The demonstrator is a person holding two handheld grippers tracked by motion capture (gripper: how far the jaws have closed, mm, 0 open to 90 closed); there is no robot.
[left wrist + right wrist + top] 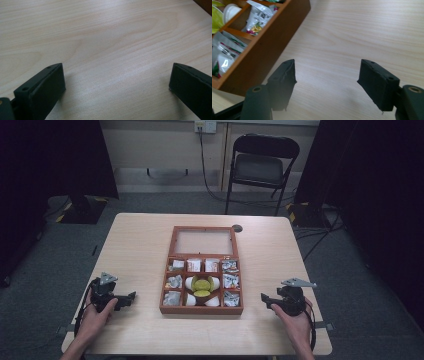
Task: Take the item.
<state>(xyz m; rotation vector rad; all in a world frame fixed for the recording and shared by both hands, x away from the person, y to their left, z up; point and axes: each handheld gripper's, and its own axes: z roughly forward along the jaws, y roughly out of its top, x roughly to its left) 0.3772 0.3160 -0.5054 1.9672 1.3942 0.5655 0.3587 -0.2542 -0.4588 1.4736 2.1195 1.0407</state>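
A brown wooden box (201, 310) with several compartments lies in the middle of the light wood table (140, 240), its glass-paned lid (203, 241) folded back. Foil sachets (230, 281) fill the outer compartments, and white cups around a yellow-green piece (202, 283) fill the centre. My left gripper (131, 296) rests left of the box, pointing at it, open over bare wood (117, 75). Right of the box, my right gripper (264, 297) is open with nothing between its fingers (327, 71). The box's side wall (269, 42) and a sachet (258, 17) lie just beyond its left jaw.
A black folding chair (262, 165) stands on the floor behind the table, with cables (210, 185) trailing near it. Dark curtains hang at both sides. A small dark round spot (237, 228) sits on the table behind the lid.
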